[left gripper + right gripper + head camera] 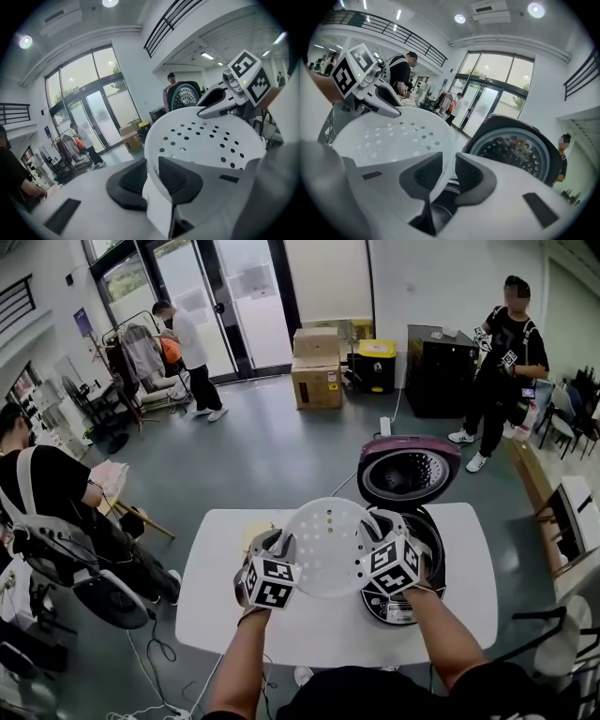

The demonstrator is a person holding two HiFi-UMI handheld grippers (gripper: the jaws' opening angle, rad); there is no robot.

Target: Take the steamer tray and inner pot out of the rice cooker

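The white perforated steamer tray (pixel 328 545) hangs in the air over the white table (pixel 281 634), just left of the rice cooker (pixel 417 592). My left gripper (pixel 284 545) is shut on the tray's left rim, and my right gripper (pixel 368 529) is shut on its right rim. In the left gripper view the rim (pixel 154 140) sits between the dark pads (pixel 176 176), with the right gripper (pixel 206 107) across the tray. The right gripper view shows the tray (pixel 393 140) pinched the same way. The cooker's lid (pixel 409 470) stands open; its inner pot is mostly hidden behind my right gripper.
A cable runs from the cooker off the table's far edge. One person sits at the left (pixel 47 484); two others stand farther off, by the glass doors (pixel 187 352) and at the right (pixel 506 362). Cardboard boxes (pixel 317 371) and a black cabinet (pixel 441 371) line the back wall.
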